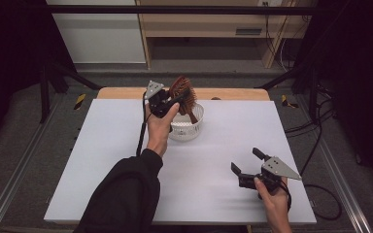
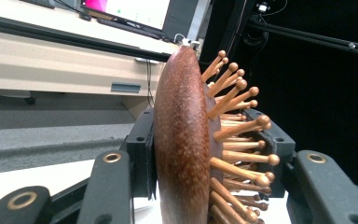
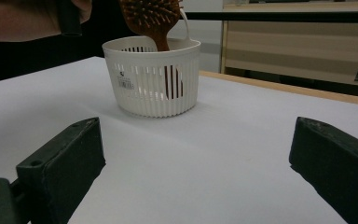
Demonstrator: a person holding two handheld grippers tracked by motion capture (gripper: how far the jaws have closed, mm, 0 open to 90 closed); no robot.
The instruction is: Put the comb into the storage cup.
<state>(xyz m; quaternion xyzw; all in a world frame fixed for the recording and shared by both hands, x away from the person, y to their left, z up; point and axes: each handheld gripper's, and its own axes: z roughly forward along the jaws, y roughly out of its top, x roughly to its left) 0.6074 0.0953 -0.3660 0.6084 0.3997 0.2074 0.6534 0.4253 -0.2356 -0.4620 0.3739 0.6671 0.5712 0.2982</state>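
Right gripper [image 1: 243, 162], near right, jaws apart, empty.
Left gripper [image 1: 174, 99] clamps one brush [image 1: 184, 92] over one basket [image 1: 190, 130].

High view looks down; both gripper views sit close, sharing the hairbrush [image 2: 182, 140].

The hairbrush [image 2: 182, 140] has a speckled reddish-brown wooden back and lighter orange-tan pins with rounded tips; the basket [image 3: 156, 84] is white, patterned with narrow vertical slots, and bears a small white label with dark print. The table [image 1: 126, 145] is white with a pale wooden far edge; the fingers [image 3: 60, 163] are matt black; the person's sleeve [image 1: 121, 199] is black.
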